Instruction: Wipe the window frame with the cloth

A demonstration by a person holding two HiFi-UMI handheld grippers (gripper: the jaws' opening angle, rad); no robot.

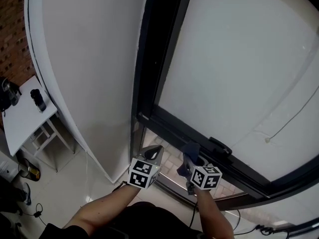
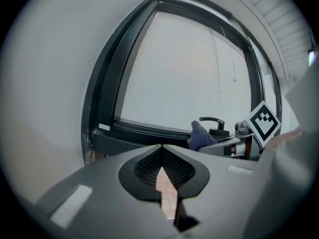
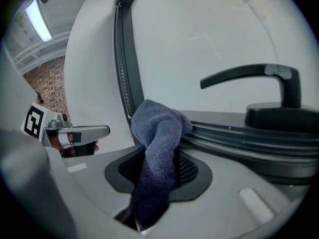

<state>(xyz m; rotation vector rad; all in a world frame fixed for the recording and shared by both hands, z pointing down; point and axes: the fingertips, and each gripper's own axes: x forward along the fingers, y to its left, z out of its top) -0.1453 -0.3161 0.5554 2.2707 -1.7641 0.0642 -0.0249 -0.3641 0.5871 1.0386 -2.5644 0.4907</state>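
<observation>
Finding: my right gripper [image 3: 157,172] was clamped on the blue cloth [image 3: 158,133], at the window frame [image 3: 234,133] lower rail, beside the handle [image 3: 271,86]. My left gripper [image 2: 160,152] was closed, empty. Recommendation: press flat, sweep along the rail.

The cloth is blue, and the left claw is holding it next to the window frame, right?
No, the right claw holds the blue cloth next to the window frame; the left claw is shut and empty. The right gripper view shows it.
</observation>
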